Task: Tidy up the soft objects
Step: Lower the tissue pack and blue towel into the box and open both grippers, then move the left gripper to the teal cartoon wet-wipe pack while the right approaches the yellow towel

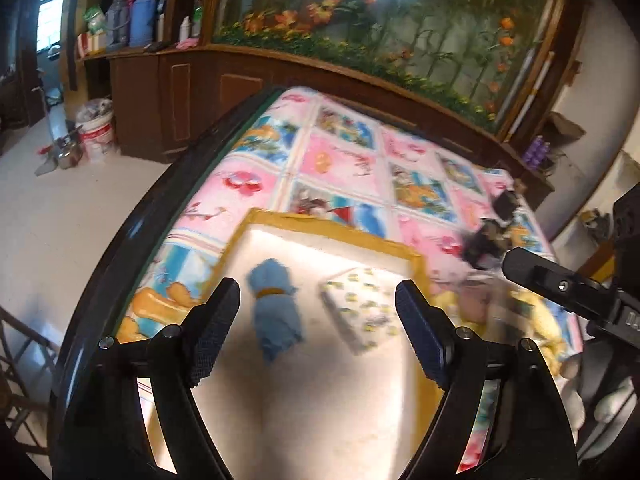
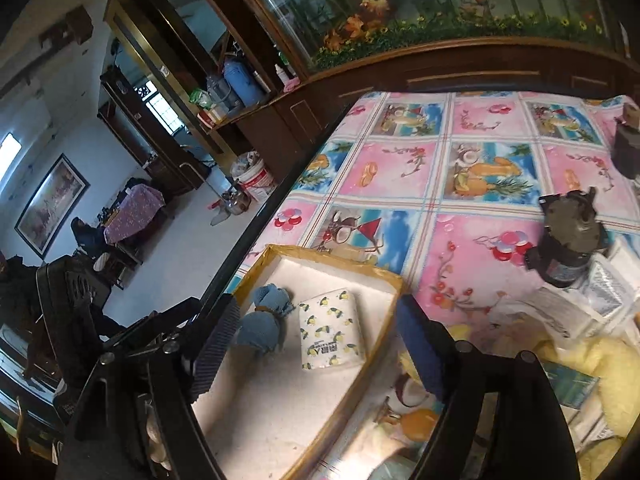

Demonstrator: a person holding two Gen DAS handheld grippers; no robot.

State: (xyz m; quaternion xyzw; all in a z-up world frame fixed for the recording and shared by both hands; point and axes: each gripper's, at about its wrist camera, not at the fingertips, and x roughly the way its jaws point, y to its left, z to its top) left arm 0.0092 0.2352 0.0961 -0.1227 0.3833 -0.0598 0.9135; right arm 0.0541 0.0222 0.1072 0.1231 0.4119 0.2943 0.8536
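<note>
A white foam box with a yellow rim (image 1: 332, 226) (image 2: 340, 258) sits on the table. In it lie a blue cloth bundle (image 1: 276, 316) (image 2: 264, 320) tied with a band and a white tissue pack with lemon print (image 1: 360, 308) (image 2: 332, 328). My left gripper (image 1: 318, 328) is open and empty above the box, over both items. My right gripper (image 2: 316, 346) is open and empty, hovering over the box's right side; it also shows in the left wrist view (image 1: 560, 284). A yellow plush toy (image 2: 600, 380) (image 1: 536, 320) lies right of the box.
The table carries a pink and blue patterned cloth (image 2: 460, 184). Dark pump-like objects (image 2: 568, 236) (image 1: 488, 236) and white packets (image 2: 608, 288) lie at the right. A wooden cabinet with an aquarium (image 2: 440, 8) stands behind. A white bucket (image 2: 256, 180) stands on the floor at left.
</note>
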